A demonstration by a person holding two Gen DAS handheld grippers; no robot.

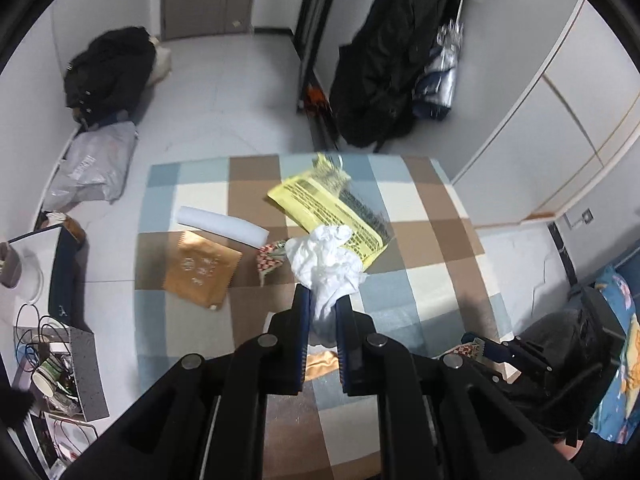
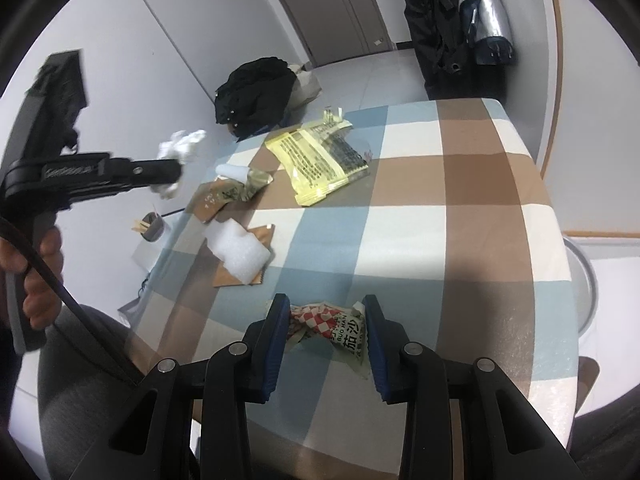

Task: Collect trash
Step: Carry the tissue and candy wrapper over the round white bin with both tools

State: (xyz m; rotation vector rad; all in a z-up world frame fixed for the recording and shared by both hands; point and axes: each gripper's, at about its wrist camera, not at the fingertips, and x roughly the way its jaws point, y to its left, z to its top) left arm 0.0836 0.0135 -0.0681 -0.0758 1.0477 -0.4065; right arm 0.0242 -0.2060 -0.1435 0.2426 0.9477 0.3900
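My left gripper [image 1: 323,300] is shut on a crumpled white tissue [image 1: 326,258] and holds it above the checked tablecloth [image 1: 420,280]; the left gripper also shows in the right wrist view [image 2: 176,174] with the tissue [image 2: 182,146]. My right gripper [image 2: 326,312] is open, its fingers on either side of a red-and-white checked wrapper [image 2: 328,326] lying on the cloth. A yellow printed packet [image 2: 316,162], a white foam piece [image 2: 238,252], a brown paper bag [image 1: 200,268] and another small checked wrapper [image 1: 272,256] lie on the table.
A grey box of clutter with a paper cup [image 1: 60,372] sits left of the table. Black coats [image 1: 380,64] hang at the far wall, a black bundle [image 1: 108,68] and a plastic bag [image 1: 92,168] lie on the floor. A round bin [image 2: 582,276] stands right of the table.
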